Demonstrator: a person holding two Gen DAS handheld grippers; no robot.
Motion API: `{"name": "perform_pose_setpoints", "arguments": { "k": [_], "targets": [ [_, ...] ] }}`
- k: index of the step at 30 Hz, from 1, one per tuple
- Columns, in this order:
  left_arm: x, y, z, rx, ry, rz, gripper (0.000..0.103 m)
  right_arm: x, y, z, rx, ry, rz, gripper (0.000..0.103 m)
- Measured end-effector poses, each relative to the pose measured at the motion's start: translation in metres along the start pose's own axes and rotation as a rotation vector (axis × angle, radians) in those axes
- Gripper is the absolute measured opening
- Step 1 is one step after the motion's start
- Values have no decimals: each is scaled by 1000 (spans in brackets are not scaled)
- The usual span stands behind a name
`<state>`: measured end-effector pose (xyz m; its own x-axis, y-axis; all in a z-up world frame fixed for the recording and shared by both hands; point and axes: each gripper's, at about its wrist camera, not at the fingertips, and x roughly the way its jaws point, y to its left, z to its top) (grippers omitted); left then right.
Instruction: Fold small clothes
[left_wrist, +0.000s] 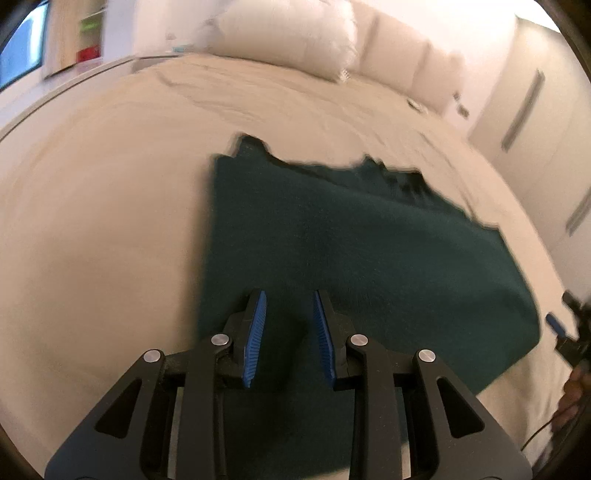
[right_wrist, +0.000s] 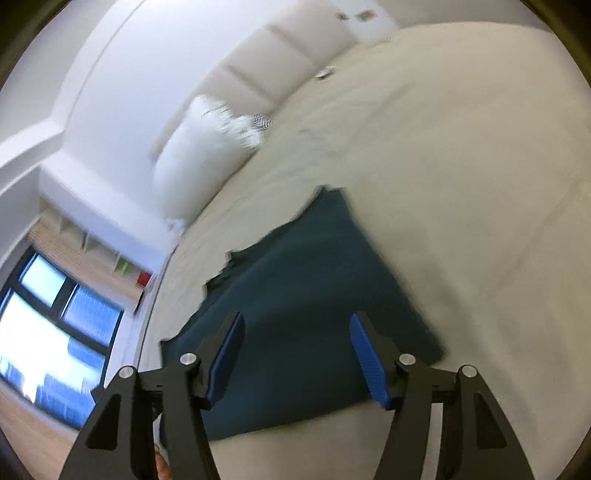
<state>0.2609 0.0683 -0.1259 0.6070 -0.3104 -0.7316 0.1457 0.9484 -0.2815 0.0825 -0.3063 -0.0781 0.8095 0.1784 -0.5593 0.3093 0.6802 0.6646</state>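
Dark green knit filled the middle of both my views: one garment (left_wrist: 351, 240), lying flat and folded on the beige bed (left_wrist: 92, 221). Its near edge ran straight, and its far edge was ragged and bunched in a few places. I counted only that single piece of clothing on the cover.

My left gripper (left_wrist: 288, 299) hung over the garment's near part, its two blue pads (left_wrist: 255, 339) a narrow gap apart. I could see green cloth in the gap, but I could not tell whether the pads pinched a fold or merely hovered above it.

My right gripper (right_wrist: 297, 321) stood wide, with nothing clamped between its two fingers; the garment (right_wrist: 306, 280) lay below and beyond them. In the left view that same gripper (left_wrist: 561, 325) showed at the right edge, just beside the garment's corner, with part of a hand (left_wrist: 572, 391) below it.

At the head of the bed I counted one white fluffy pillow (right_wrist: 192, 162) against a row of padded headboard panels (right_wrist: 266, 62). A window (right_wrist: 48, 332) and a shelf unit (right_wrist: 92, 251) stood off to the side. Both views were blurred.
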Motion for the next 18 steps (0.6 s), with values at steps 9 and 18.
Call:
{"name": "perform_pose_setpoints", "arguments": {
  "k": [9,18],
  "targets": [
    [-37,72,-10,-270,23,-105,83,38,53,-31,-113,136,163,65],
    [1,87,-2,-383,222,-313,83,59,75,-37,-126,227,252,65]
  ]
}}
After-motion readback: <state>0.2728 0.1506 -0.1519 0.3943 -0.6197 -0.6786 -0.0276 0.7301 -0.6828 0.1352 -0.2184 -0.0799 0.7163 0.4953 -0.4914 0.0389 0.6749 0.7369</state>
